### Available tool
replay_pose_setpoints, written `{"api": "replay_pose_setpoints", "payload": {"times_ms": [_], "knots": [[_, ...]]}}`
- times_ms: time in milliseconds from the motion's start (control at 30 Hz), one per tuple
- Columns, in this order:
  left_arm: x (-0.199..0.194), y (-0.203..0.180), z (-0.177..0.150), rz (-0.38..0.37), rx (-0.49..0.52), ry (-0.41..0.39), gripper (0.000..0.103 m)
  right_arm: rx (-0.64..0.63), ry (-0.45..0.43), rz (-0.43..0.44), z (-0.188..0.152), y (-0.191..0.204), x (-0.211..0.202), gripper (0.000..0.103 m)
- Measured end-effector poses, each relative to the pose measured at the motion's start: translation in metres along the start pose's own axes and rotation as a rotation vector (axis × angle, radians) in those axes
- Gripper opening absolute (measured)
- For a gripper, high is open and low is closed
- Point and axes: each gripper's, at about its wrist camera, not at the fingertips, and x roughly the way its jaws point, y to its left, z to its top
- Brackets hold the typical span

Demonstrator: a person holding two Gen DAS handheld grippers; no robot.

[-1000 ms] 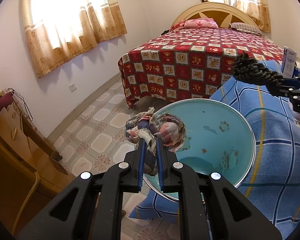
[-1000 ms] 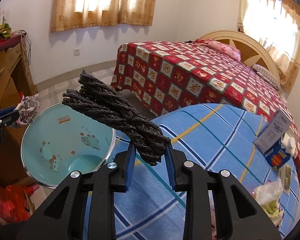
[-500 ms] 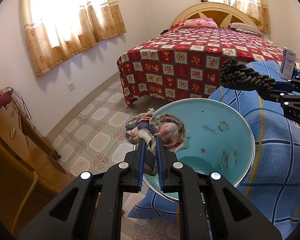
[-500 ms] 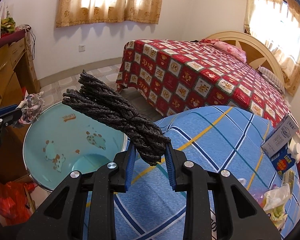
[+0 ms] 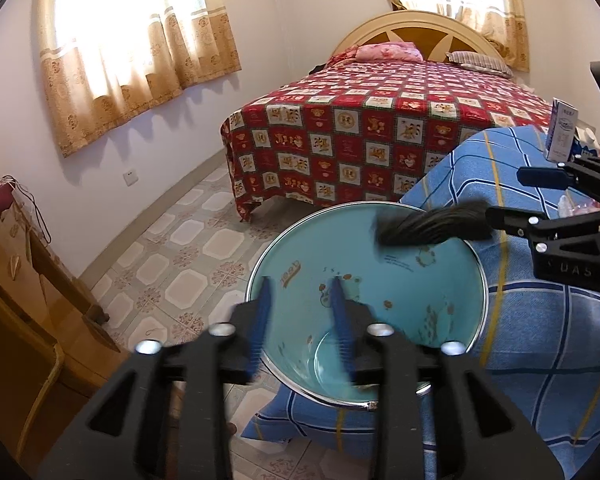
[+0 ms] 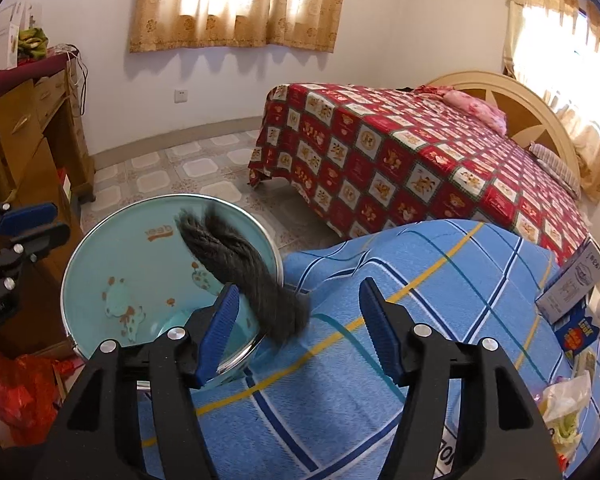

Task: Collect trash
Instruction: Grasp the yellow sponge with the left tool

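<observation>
A teal bin (image 5: 420, 304) with cartoon prints stands on the floor against the blue checked cover. My left gripper (image 5: 300, 300) hangs over its near rim, jaws opening and blurred, with nothing between them. The patterned rag wad is out of sight. My right gripper (image 6: 300, 292) is also opening, its blue pads far apart. The black braided rope (image 6: 236, 268) is a blur, free of both pads, dropping across the bin (image 6: 140, 264) rim. From the left wrist the rope (image 5: 432, 226) streaks off the right gripper (image 5: 516, 196) into the bin's mouth. The left gripper (image 6: 44, 224) shows at the far left.
The blue checked cover (image 6: 420, 300) carries a grey box (image 6: 576, 280), a blue packet (image 6: 576, 336) and a plastic bag of scraps (image 6: 564, 404). A red-quilted bed (image 6: 420, 160) lies behind. A wooden dresser (image 6: 20, 136) and a red bag (image 6: 16, 392) crowd the left.
Both grippers went from shut to open. The rag wad left the left jaws and vanished from view. The rope slipped out of the right jaws and is falling toward the bin.
</observation>
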Motion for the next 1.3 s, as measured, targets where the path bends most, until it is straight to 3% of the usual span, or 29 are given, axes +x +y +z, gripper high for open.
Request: {"api": "replay_pose_setpoints", "payload": {"times_ms": [133, 300, 433, 700, 967, 1300], "knots": [[-0.002, -0.002, 0.000, 0.004, -0.008, -0.003, 0.058, 0.021, -0.007, 0.002, -0.006, -0.007, -0.009, 0.065], [-0.003, -0.019, -0.005, -0.028, 0.008, 0.010, 0.059, 0.056, -0.032, -0.026, -0.023, -0.025, -0.037, 0.068], [-0.006, -0.045, -0.013, -0.084, 0.038, 0.023, 0.060, 0.143, -0.081, -0.070, -0.053, -0.059, -0.082, 0.070], [-0.020, -0.111, -0.025, -0.186, 0.136, 0.031, 0.061, 0.382, -0.111, -0.313, -0.154, -0.151, -0.172, 0.073], [-0.042, -0.183, -0.025, -0.288, 0.235, -0.013, 0.061, 0.484, -0.040, -0.375, -0.219, -0.181, -0.181, 0.073], [-0.047, -0.272, -0.018, -0.457, 0.331, -0.057, 0.061, 0.545, -0.038, -0.395, -0.256, -0.194, -0.190, 0.075]]}}
